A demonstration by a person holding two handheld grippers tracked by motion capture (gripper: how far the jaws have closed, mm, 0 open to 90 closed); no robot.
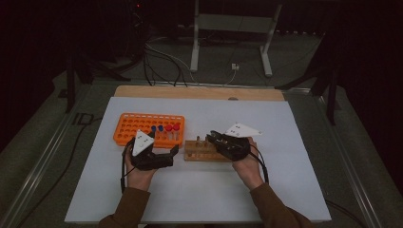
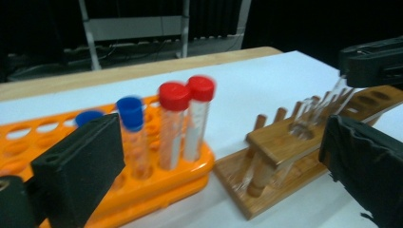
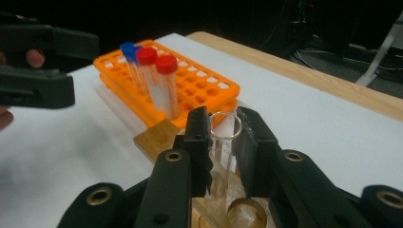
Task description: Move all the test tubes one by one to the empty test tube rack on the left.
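Glass tube (image 3: 222,152): open, no cap, standing upright between my right jaws over the wooden rack (image 3: 157,137).
Right gripper (image 3: 223,142): I clamp the tube near its rim.
Left gripper (image 2: 214,156): jaws wide, holding nothing, beside the orange rack (image 2: 157,185).
Capped tubes (image 2: 183,123): red and blue, in the orange rack.

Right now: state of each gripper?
Left gripper: open, holding nothing, near the orange rack.
Right gripper: shut on a clear glass tube over the wooden rack.
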